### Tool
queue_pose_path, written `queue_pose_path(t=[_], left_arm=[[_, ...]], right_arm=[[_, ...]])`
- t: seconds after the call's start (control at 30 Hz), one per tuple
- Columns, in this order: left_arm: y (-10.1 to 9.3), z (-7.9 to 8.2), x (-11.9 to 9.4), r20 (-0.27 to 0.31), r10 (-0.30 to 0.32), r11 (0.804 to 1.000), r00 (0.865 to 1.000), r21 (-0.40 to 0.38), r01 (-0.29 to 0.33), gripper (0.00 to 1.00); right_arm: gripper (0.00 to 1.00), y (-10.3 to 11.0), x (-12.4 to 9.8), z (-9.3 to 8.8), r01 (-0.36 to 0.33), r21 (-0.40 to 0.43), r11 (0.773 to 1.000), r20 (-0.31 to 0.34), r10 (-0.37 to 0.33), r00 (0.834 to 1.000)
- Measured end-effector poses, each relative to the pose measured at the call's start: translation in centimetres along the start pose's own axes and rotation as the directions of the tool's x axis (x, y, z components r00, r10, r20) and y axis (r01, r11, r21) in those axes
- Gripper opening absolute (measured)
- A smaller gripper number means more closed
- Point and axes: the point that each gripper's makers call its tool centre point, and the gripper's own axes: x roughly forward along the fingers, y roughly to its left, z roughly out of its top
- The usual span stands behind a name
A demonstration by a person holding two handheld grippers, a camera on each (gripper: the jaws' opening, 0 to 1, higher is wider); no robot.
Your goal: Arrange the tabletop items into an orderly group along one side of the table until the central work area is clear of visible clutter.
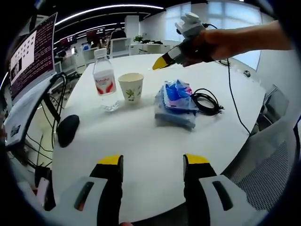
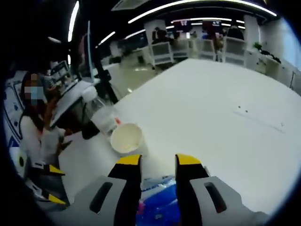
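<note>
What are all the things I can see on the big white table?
Water bottle: one, clear with red label, left part of table, beside the cup.
Paper cup: one, cream with leaf print, right of bottle.
Plastic packets: one pile, blue, table middle.
Cable: one, black, coiled right of packets.
Mouse: one, black, left edge.
Monitor: one, far left.
Left tool: yellow-tipped, open, over near edge.
Right tool: yellow-tipped, open, above packets.
</note>
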Motion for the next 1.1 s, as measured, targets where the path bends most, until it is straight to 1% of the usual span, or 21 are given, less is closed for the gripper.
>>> queue_pose_path(t=[0.13,0.3,0.57,0.63,0.77,0.87,0.97,1.1], left_arm=[[0.1,-0.1,0.0,-0.003,0.006,1.000,1.000,-0.005,-0.006,0.51],[0.4,-0.2,0.0,-0.006,0.015,1.000,1.000,-0.017,-0.015,0.51],[0.4,-0.3,0.0,-0.020,0.025,1.000,0.999,-0.013,-0.025,0.50],[0.4,-0.3,0.1,-0.021,0.027,0.999,0.999,-0.019,-0.027,0.50],[0.1,-0.4,0.3,-0.030,0.028,0.999,0.999,-0.035,-0.029,0.50],[-0.4,-0.3,0.5,-0.032,0.026,0.999,0.999,-0.045,-0.028,0.50],[-0.9,0.2,0.8,-0.028,0.022,0.998,0.999,-0.065,-0.024,0.50],[-1.7,1.6,1.5,-0.011,0.018,0.996,1.000,-0.088,-0.019,0.50]], right_arm=[[0.26,-2.0,-1.7,-1.9,0.030,0.017,0.999,-0.007,-0.030,1.000],[0.27,-3.7,-3.3,-4.1,0.056,0.040,0.998,-0.017,-0.056,0.998],[0.27,-5.5,-5.7,-7.9,0.079,0.056,0.995,-0.047,-0.077,0.996],[0.27,-5.4,-6.2,-8.5,0.080,0.058,0.995,-0.052,-0.077,0.996],[0.27,-5.7,-6.8,-9.5,0.080,0.061,0.995,-0.058,-0.076,0.995],[0.27,-5.7,-7.2,-9.9,0.078,0.060,0.995,-0.065,-0.074,0.995],[0.27,-5.8,-7.3,-10.2,0.073,0.066,0.995,-0.067,-0.069,0.995],[0.26,-5.8,-7.3,-10.2,0.063,0.058,0.996,-0.066,-0.059,0.996]])
